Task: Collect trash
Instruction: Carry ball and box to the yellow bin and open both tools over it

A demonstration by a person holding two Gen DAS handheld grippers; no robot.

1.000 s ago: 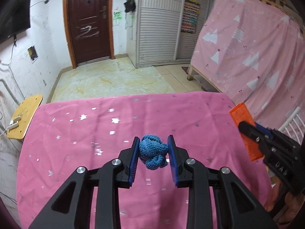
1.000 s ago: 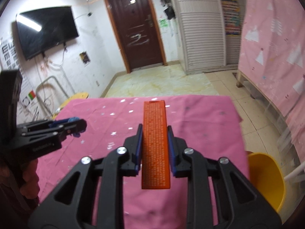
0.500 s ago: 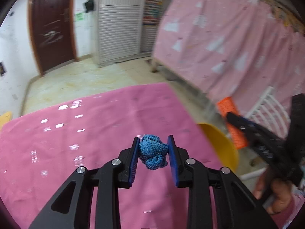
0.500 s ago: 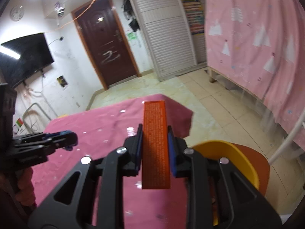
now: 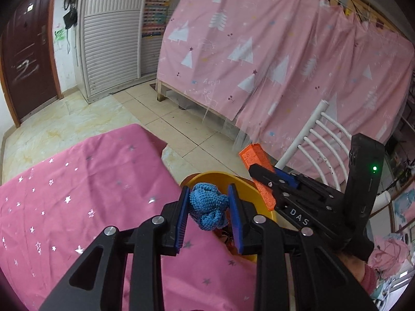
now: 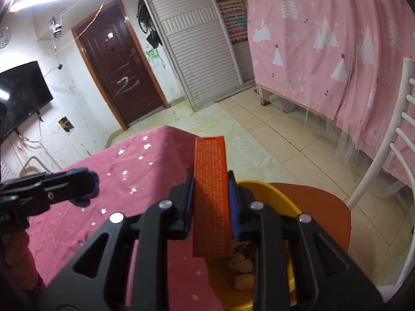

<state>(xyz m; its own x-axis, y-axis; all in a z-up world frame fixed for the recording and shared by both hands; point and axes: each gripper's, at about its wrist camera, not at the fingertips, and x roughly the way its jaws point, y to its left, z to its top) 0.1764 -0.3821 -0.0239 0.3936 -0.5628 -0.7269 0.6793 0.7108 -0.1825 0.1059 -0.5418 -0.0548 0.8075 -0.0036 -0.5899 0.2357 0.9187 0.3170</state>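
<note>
While both hands hover by the table's edge, the left gripper (image 5: 208, 208) pinches a blue knitted wad (image 5: 207, 208) right above the yellow bin (image 5: 249, 189), ready to drop it. Alongside, the right gripper (image 6: 211, 204) clamps an orange box (image 6: 211, 194) lengthwise, so it should fall in end first. Crumpled bits already lie inside.

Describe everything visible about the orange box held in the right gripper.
The orange box is long, narrow and rectangular, apparently cardboard, its broad face covered in fine pale print too small to read. It looks intact, with sharp edges. The right gripper is shut on it, blue fingers pressing its long sides near mid-length, both ends sticking out. It hangs in the air, tilted, above the yellow bin beside the pink table; nothing else touches it.
</note>
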